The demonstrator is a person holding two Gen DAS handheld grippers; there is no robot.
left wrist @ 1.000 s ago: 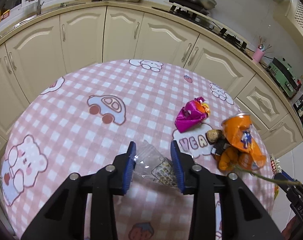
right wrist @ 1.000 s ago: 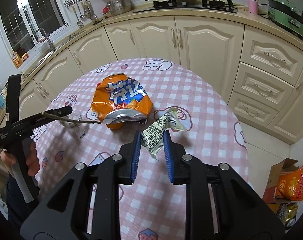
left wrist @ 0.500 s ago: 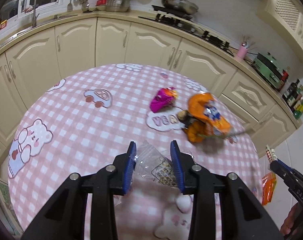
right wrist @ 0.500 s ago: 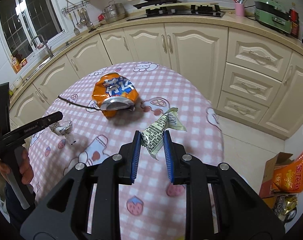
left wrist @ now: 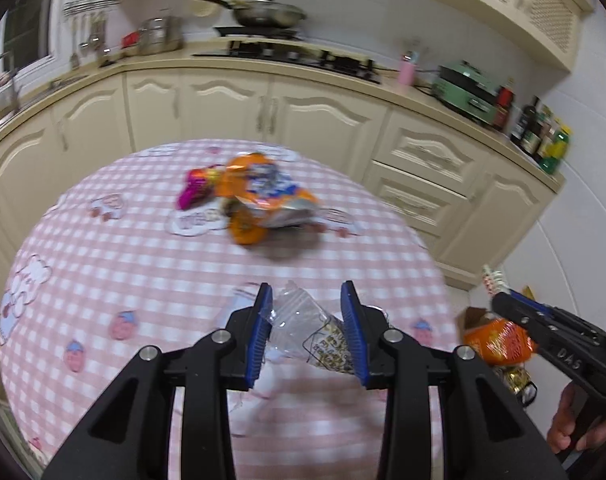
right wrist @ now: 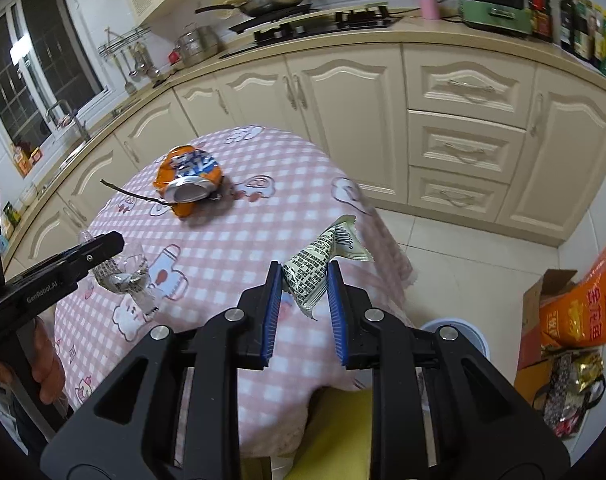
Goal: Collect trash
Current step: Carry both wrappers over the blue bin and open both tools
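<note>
In the left wrist view, the left gripper (left wrist: 307, 330) is pinching a crumpled clear plastic wrapper (left wrist: 309, 330) between its blue pads, jaws partly closed on it, above the pink checked tablecloth (left wrist: 103, 280). Farther off on the cloth, a crushed orange soda can (left wrist: 263, 200) is lying beside a magenta foil wrapper (left wrist: 195, 192). The right gripper's black body is showing at the right edge.

In the right wrist view, the right gripper (right wrist: 305, 300) is gripping a folded printed snack wrapper (right wrist: 323, 260), jaws nearly closed on it, past the table's edge above the tiled floor (right wrist: 463, 264). The left gripper's finger is showing at left, holding the clear wrapper over the cloth.
</note>
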